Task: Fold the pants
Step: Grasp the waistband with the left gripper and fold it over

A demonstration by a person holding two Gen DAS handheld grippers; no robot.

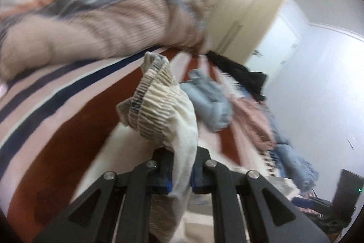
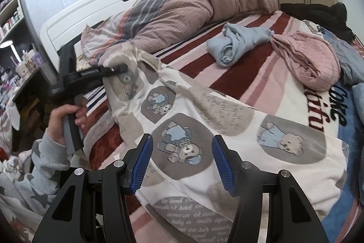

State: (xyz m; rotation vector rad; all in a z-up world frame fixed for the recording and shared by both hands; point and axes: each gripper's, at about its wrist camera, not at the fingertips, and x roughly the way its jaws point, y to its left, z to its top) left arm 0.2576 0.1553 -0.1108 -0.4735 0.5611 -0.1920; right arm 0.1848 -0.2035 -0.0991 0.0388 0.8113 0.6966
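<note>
- Both fingers of the left gripper (image 1: 182, 171) are closed on the cream pants (image 1: 159, 104); the gathered waistband stands up above the striped blanket (image 1: 56, 106).
- From the right wrist, the right gripper (image 2: 182, 161) hangs wide open and holds nothing, above the bear-print pants (image 2: 204, 129) spread on the bed, with the left gripper (image 2: 122, 68) clamping their far edge.

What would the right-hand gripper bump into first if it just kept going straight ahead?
Most likely the bear-print pants spread on the bed: the open right gripper points straight at the cloth, with nothing visible between, though depth is hard to judge.
</note>
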